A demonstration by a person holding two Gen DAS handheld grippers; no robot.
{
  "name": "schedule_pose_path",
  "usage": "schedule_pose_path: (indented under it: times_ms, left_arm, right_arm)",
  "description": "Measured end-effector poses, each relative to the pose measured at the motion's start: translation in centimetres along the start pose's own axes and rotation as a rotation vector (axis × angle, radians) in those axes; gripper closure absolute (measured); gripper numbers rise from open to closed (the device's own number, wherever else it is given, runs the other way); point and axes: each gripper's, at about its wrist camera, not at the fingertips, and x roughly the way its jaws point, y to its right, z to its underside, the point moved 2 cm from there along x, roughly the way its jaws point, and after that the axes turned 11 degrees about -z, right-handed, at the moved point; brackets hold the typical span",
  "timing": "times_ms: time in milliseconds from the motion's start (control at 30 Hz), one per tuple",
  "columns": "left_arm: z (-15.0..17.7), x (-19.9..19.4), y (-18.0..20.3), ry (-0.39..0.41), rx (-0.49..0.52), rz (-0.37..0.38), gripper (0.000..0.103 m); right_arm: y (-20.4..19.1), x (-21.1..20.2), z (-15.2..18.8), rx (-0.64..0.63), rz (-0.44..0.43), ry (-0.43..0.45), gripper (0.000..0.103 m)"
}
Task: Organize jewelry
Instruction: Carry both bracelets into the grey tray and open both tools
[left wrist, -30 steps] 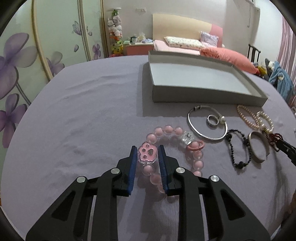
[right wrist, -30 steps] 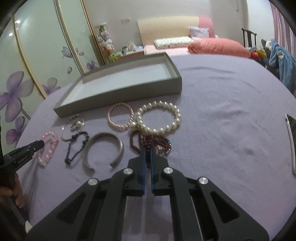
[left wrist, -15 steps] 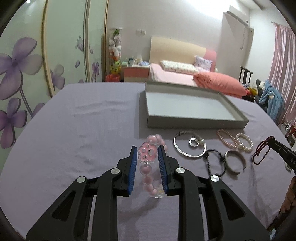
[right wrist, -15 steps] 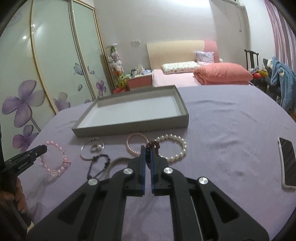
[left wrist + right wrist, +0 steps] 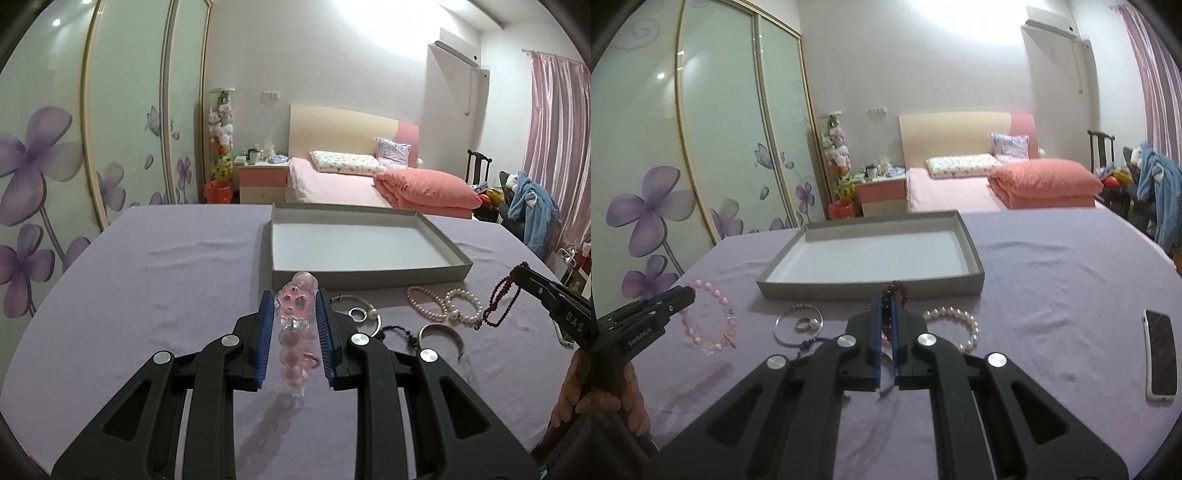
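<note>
Jewelry sorting is at the carry step, judging by how things hang: both pieces are up off the purple tabletop (image 5: 192, 266) and the empty grey tray (image 5: 369, 275) lies ahead.

Left wrist view: the left tool (image 5: 294, 317) is clenched on the flat paw charm of the pink bead bracelet (image 5: 295, 343). The loop hangs straight down from the pads, its long axis vertical, seen nearly edge-on. Past it, on the cloth near the tray's front wall, lie a silver bangle with a ring (image 5: 360, 314), two pearl bracelets (image 5: 443, 306), a black bead strand (image 5: 397, 332) and an open silver cuff (image 5: 441, 334). At the right edge the other tool dangles its dark red strand.

Right wrist view: the right tool (image 5: 886, 317) is pinched tight on the dark red bead bracelet (image 5: 894, 292); a few beads stick up above the pads, the rest is hidden below. A phone (image 5: 1161, 360) lies well off to the right.

Next, I judge, each tool needs to travel forward over the tray's near wall, lower, then let go so the loops settle flat and apart.
</note>
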Motion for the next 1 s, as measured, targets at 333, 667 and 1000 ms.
schedule_pose_path:
  times_ms: [333,667,1000]
  left_arm:
    - [-2.9,-1.0,2.5,0.102,0.032,0.001,0.079]
    - [-6.0,2.1,5.5,0.143,0.027,-0.032,0.079]
    - [-7.2,5.4,7.5,0.160,0.043,-0.035,0.079]
  right_arm:
    - [-2.1,-0.5,-3.1,-0.095,0.038,0.147,0.098]
    - [-1.8,1.8,-7.2,-0.126,0.071,0.259,0.098]
    - [-0.4,6.1,-9.4,-0.140,0.091,0.269,0.098]
